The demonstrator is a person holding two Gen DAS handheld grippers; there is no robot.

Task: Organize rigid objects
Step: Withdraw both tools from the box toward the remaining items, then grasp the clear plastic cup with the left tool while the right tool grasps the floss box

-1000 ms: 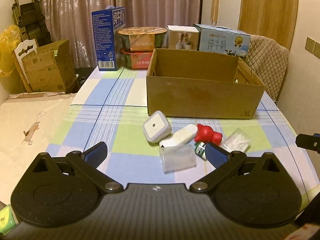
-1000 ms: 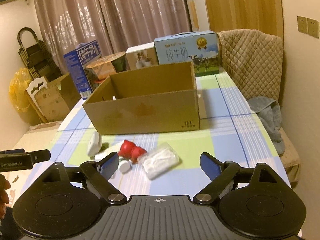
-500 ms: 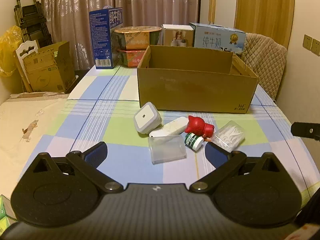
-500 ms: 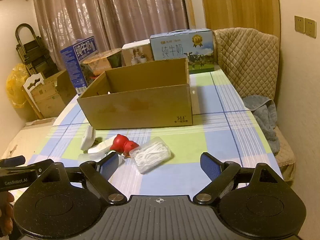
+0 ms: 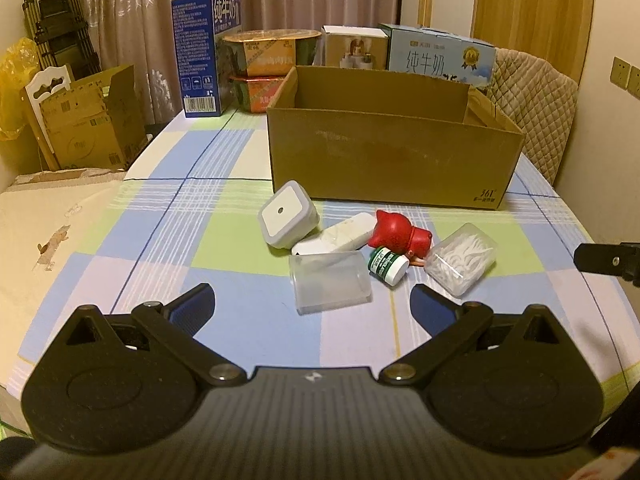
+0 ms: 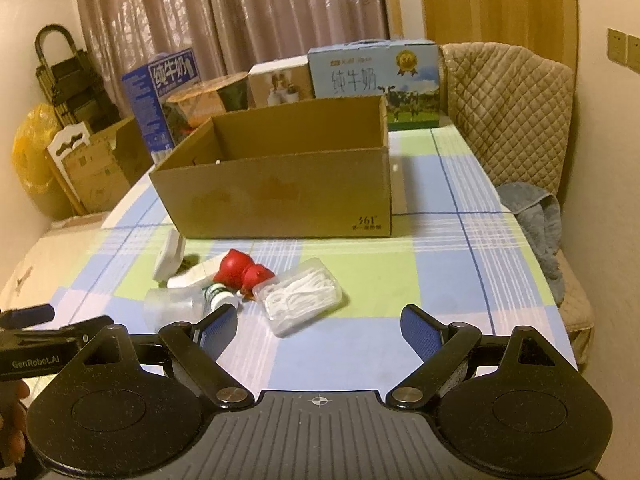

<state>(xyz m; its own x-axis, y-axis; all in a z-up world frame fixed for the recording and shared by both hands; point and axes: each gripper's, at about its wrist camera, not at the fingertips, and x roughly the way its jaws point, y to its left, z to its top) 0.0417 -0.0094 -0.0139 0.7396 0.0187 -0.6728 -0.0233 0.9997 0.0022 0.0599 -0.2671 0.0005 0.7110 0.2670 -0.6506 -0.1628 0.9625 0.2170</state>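
Note:
An open cardboard box (image 5: 392, 156) stands on the checked tablecloth, also in the right wrist view (image 6: 280, 188). In front of it lie a grey-white square device (image 5: 286, 214), a white flat case (image 5: 340, 236), a red figurine (image 5: 398, 234), a small green-white bottle (image 5: 386, 266), a clear plastic case (image 5: 330, 286) and a clear box of floss picks (image 5: 460, 258) (image 6: 300, 296). My left gripper (image 5: 312, 308) is open and empty, just short of the clear case. My right gripper (image 6: 320, 328) is open and empty, near the floss box.
Behind the box stand a dark blue milk carton (image 5: 206, 52), stacked noodle bowls (image 5: 268, 68), a white box (image 5: 354, 46) and a light blue milk carton (image 5: 440, 58). A quilted chair (image 6: 508, 112) with a grey towel (image 6: 536, 224) is at right. Cardboard boxes (image 5: 88, 116) stand left.
Both grippers pulled back and lifted a little, so the objects sit farther ahead. Both stay open and empty. No object has moved.

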